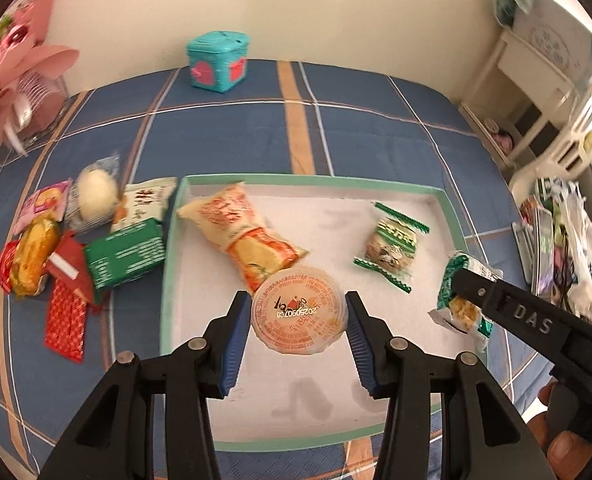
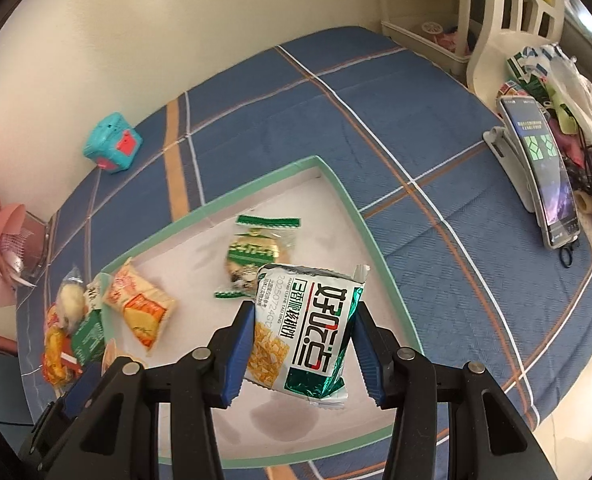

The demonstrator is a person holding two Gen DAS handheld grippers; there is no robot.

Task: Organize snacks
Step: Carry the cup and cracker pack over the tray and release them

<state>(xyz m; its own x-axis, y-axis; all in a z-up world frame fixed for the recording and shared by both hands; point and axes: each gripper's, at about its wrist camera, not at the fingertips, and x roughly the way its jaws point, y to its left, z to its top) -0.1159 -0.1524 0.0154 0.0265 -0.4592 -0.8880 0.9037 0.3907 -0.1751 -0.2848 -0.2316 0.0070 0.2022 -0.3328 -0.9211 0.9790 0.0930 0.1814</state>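
A round jelly cup (image 1: 299, 314) with an orange printed lid hangs over the near part of a shallow white tray with a green rim (image 1: 172, 240); my left gripper (image 1: 297, 300) is shut on it, a blue pad on each side. My right gripper (image 2: 304, 312) is shut on a green-and-white snack packet (image 2: 308, 328), held above the tray's right side (image 2: 352, 208); that packet (image 1: 462, 292) also shows at the right of the left wrist view. In the tray lie an orange-and-white packet (image 1: 240, 236) and a green-wrapped cookie (image 1: 392, 248).
Loose snacks (image 1: 76, 240) are piled on the blue plaid cloth left of the tray. A teal cube box (image 1: 218, 62) stands by the wall. A pink paper flower in a glass vase (image 1: 12, 80) is far left. A phone on a stand (image 2: 544, 172) and bags (image 1: 568, 248) crowd the right.
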